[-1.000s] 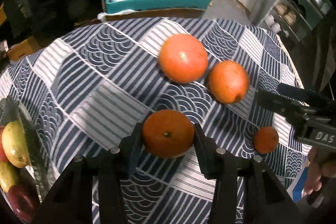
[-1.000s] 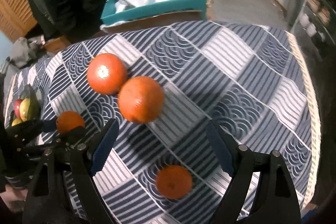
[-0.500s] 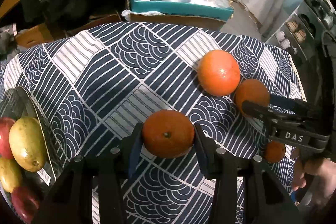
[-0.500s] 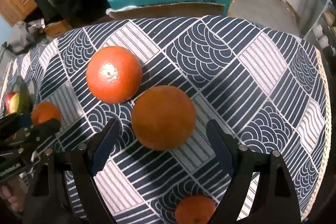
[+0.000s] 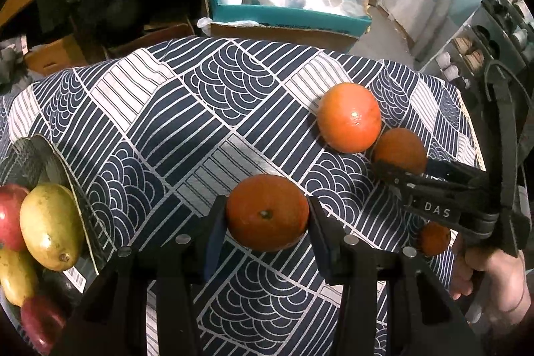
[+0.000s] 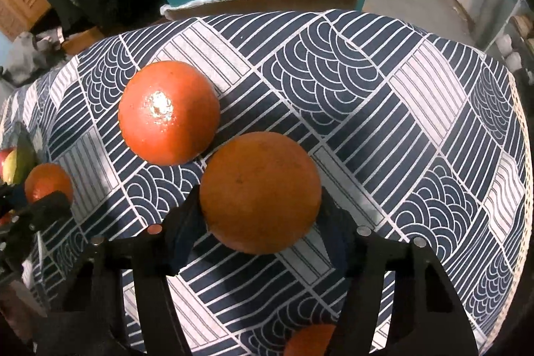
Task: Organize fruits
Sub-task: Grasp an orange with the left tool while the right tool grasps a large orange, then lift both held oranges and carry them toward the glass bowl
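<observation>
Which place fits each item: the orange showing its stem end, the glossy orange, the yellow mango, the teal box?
1 stem-end orange
2 glossy orange
3 yellow mango
4 teal box

A in the tray
B beyond the cloth's far edge
C in the left tool's grip
D on the cloth beside a duller orange

Pairs: 1-C, 2-D, 3-A, 4-B

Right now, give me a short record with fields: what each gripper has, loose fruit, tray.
left gripper: shut on mandarin
right gripper: jaws closing around matte orange, pads at its sides
loose fruit: glossy orange touching matte orange; small mandarin at near edge
tray: apples and mangoes, at table's left
surface: patterned tablecloth
</observation>
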A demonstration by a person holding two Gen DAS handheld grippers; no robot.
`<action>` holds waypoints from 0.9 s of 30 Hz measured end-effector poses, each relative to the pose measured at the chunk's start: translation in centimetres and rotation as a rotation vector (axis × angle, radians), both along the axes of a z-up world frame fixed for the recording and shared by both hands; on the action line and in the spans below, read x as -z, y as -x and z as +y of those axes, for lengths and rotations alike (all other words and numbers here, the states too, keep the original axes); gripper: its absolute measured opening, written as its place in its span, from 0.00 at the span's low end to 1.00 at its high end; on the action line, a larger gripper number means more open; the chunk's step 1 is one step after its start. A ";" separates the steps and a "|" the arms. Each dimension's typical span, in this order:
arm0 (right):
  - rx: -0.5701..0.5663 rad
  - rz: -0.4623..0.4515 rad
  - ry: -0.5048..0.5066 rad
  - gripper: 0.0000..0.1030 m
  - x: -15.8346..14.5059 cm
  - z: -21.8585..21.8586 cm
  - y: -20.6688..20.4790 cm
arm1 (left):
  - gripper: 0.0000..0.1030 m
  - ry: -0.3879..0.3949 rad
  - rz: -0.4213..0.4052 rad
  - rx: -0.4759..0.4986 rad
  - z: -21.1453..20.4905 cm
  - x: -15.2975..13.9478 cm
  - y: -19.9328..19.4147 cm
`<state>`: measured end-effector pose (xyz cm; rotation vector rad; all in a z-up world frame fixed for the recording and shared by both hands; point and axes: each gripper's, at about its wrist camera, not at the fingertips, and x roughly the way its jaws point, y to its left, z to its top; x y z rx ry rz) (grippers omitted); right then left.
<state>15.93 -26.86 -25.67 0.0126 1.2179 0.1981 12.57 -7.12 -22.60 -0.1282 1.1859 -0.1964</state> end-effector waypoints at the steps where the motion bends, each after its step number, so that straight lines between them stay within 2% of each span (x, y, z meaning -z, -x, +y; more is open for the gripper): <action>1: -0.001 -0.005 0.004 0.63 0.0 0.0 0.2 | 0.46 0.000 -0.003 0.000 0.0 -0.2 0.1; 14: 0.012 -0.073 -0.018 0.62 -2.7 -0.7 2.8 | 0.46 0.013 -0.042 -0.007 0.5 -2.7 1.4; 27: -0.015 -0.183 -0.051 0.62 -8.5 0.4 5.4 | 0.46 0.046 -0.108 -0.012 1.2 -6.7 3.5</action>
